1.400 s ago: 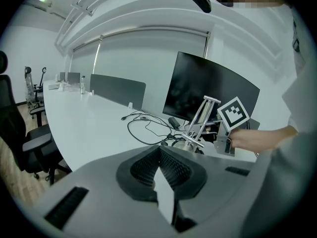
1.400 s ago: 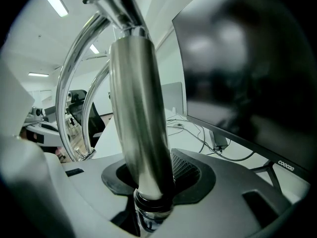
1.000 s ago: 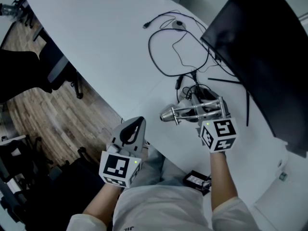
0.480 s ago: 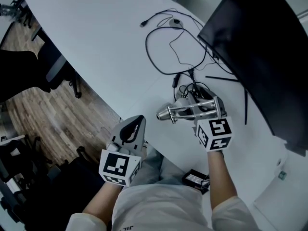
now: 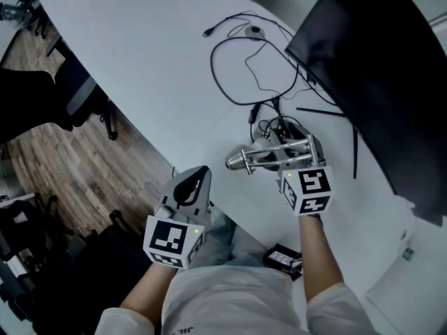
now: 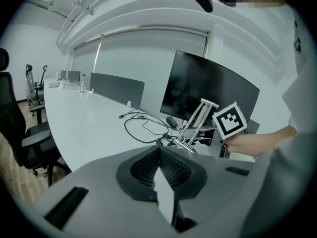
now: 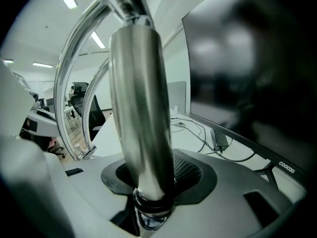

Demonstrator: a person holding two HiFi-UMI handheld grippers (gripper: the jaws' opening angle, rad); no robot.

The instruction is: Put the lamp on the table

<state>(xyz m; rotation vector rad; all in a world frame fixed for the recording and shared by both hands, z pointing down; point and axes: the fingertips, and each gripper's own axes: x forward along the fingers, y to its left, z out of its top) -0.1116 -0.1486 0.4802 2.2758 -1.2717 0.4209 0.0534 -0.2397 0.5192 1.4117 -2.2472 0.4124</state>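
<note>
Right gripper (image 5: 290, 162): fingers clenched on the chrome metal desk lamp (image 5: 269, 155), round one shiny tube of it (image 7: 141, 123); fingers have just been opening a touch, tube btwn them w/ pads on it. In the head view the lamp lies nearly level over the near part of the curved white surface (image 5: 154, 61), its bell-shaped head pointing to that view's left; can't tell if any part touches the surface. Seen from the left gripper view its twin rod arms (image 6: 194, 123) slant up to the right, next to the marker cube. The lamp is just beside a tangle of thin black cables (image 5: 230, 75) and near the big black flat monitor (image 5: 377, 68). Left gripper (image 5: 192, 187) hangs off the surface edge above the person's lap, apart from the lamp; fingers (image 6: 171, 170) pressed together, nothing btwn them. Black office chair (image 5: 84, 96) on the brown wood floor (image 5: 49, 166), at head view's left.
</note>
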